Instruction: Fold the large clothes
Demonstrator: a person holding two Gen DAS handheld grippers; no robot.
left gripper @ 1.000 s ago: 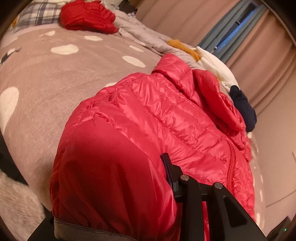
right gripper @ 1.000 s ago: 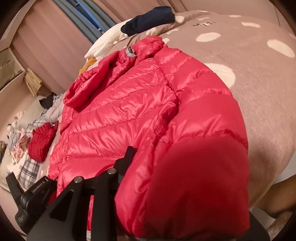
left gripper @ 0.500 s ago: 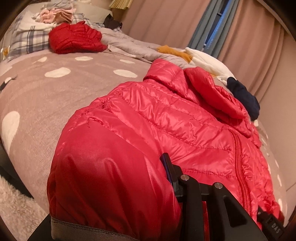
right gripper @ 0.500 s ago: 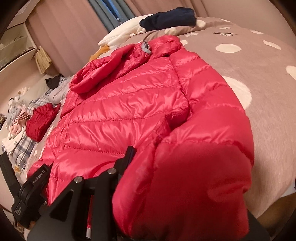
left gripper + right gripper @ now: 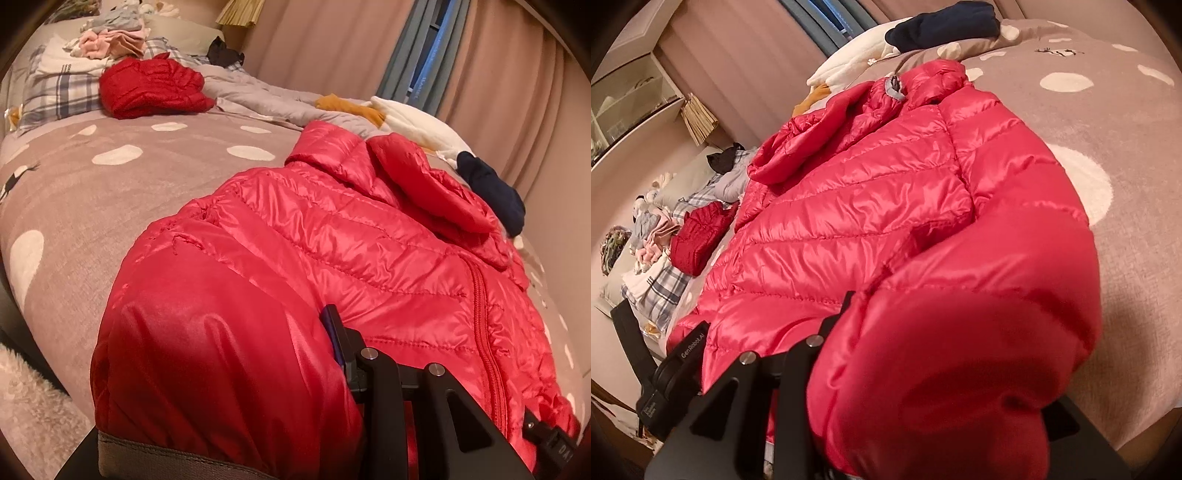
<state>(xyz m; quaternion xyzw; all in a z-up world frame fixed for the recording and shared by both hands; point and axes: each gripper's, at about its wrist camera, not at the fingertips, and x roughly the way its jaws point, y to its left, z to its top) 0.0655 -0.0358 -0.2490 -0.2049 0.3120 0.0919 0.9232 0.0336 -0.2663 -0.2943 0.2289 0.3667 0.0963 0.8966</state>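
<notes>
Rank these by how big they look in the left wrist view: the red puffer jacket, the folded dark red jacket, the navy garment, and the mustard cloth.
1. Red puffer jacket, by far; it is also nearest the camera.
2. Folded dark red jacket.
3. Navy garment.
4. Mustard cloth.
The navy and mustard pieces are partly hidden, so their order is unsure.

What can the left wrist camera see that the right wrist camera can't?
Only the left wrist view shows the jacket's zipper and the fluffy rug. Only the right wrist view shows the shelf unit and the jacket's grey neck loop. Both show the red puffer jacket on the dotted bedspread, the smaller folded red jacket, and each gripper's jaws bunched in jacket fabric.
</notes>
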